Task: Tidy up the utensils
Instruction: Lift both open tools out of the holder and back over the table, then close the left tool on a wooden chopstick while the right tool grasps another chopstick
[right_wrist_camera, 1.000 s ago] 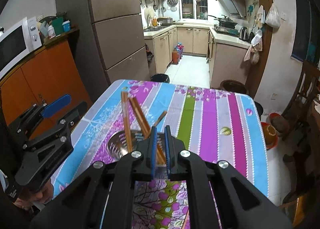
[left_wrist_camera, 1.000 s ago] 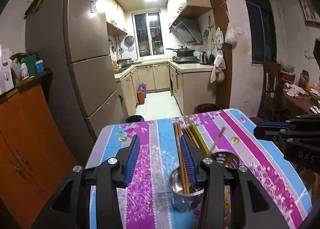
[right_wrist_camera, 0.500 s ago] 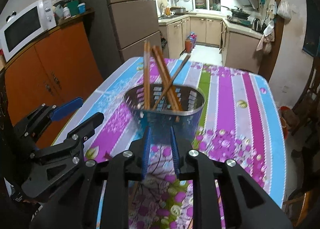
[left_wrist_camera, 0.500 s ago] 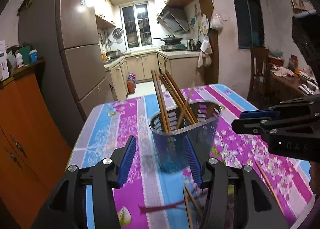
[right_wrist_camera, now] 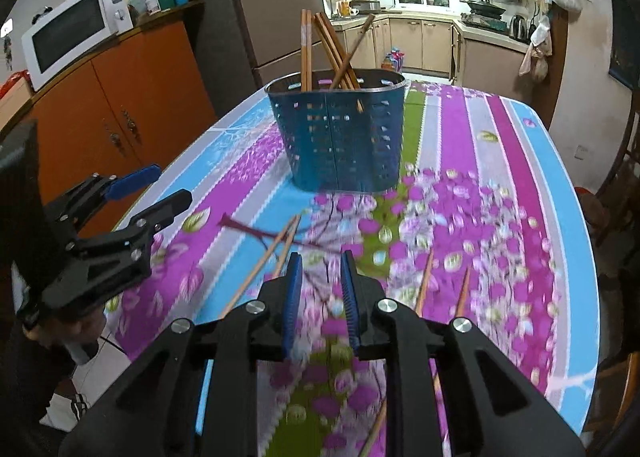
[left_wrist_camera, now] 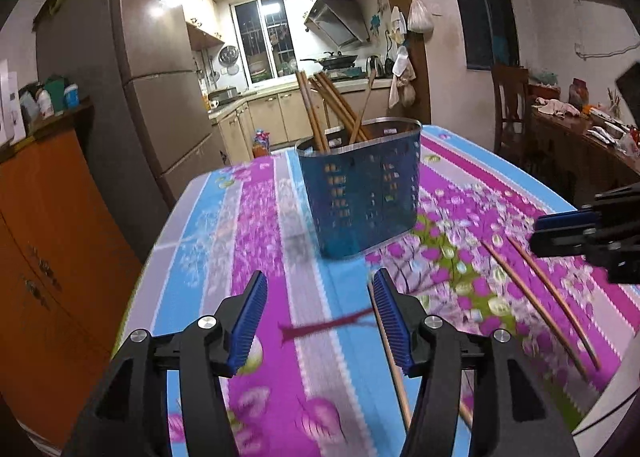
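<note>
A perforated metal utensil holder [left_wrist_camera: 362,185] stands upright on the flowered tablecloth, also in the right wrist view [right_wrist_camera: 340,133], with several wooden chopsticks [right_wrist_camera: 320,45] standing in it. More chopsticks lie loose on the cloth: two at the right [left_wrist_camera: 536,289], one by the left gripper's right finger [left_wrist_camera: 390,353], a pair [right_wrist_camera: 264,261] and two more [right_wrist_camera: 440,285] near the right gripper. My left gripper [left_wrist_camera: 320,321] is open and empty, short of the holder. My right gripper [right_wrist_camera: 320,297] is open with a narrow gap, empty, above the cloth.
The table [right_wrist_camera: 520,161] has its left edge by an orange cabinet [right_wrist_camera: 120,97] with a microwave [right_wrist_camera: 72,33] on it. A fridge [left_wrist_camera: 152,105] stands behind. A chair and cluttered side table [left_wrist_camera: 560,125] are at the right. The kitchen lies beyond.
Both grippers have drawn back and down from above the holder to low over the near cloth. The right gripper's fingers have parted from almost shut to a narrow gap.
</note>
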`<state>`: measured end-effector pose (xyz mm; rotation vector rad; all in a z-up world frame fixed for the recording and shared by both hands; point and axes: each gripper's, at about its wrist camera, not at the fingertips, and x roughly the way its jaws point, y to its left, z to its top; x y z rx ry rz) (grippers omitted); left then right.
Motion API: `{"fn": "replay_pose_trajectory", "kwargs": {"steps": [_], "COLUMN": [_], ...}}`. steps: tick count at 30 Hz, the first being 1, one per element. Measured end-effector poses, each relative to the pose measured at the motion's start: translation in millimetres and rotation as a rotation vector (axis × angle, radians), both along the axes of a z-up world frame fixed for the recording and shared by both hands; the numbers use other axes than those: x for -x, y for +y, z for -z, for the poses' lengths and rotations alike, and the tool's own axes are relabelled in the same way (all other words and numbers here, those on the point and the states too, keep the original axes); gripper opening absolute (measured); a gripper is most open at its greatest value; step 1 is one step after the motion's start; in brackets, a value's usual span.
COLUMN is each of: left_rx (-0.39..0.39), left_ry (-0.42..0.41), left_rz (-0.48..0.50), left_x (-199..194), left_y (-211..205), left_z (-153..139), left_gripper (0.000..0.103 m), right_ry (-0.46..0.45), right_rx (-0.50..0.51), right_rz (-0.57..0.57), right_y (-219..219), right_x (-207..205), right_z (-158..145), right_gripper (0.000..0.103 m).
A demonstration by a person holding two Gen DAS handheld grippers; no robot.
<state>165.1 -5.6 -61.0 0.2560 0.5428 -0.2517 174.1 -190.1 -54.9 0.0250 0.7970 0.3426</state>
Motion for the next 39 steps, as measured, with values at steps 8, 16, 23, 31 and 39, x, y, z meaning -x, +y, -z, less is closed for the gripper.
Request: {"fn": "replay_pose_trajectory", "kwargs": {"steps": [8,16,23,31,39], "left_rx": [-0.064,-0.013,-0.038,-0.025,-0.006], "left_ry": [-0.011,-0.041,-0.159,-0.134,-0.130], "left_rz": [0.004,-0.036,-0.029,-0.035,-0.037], "left_x": [49,95,150,153,151], "left_y": [2,12,14,7,4], "left_z": [36,58,76,97,102], "left_gripper": [0.057,0.058,0.058,0.057,0.055], "right_ry": [-0.067,-0.099,-0.190,-0.226,-0.217], "right_rx": [0.003,0.027,0.138,0.192,0.186], "right_rz": [0.052,0.104,0.060,0.105,0.143], "right_y": [-35,-50,-23,-14,-15], "right_x": [66,123,166,159,151], "right_z": [12,47,80,104,114], "right_gripper": [0.022,0.022,0.022,0.021,0.019]}}
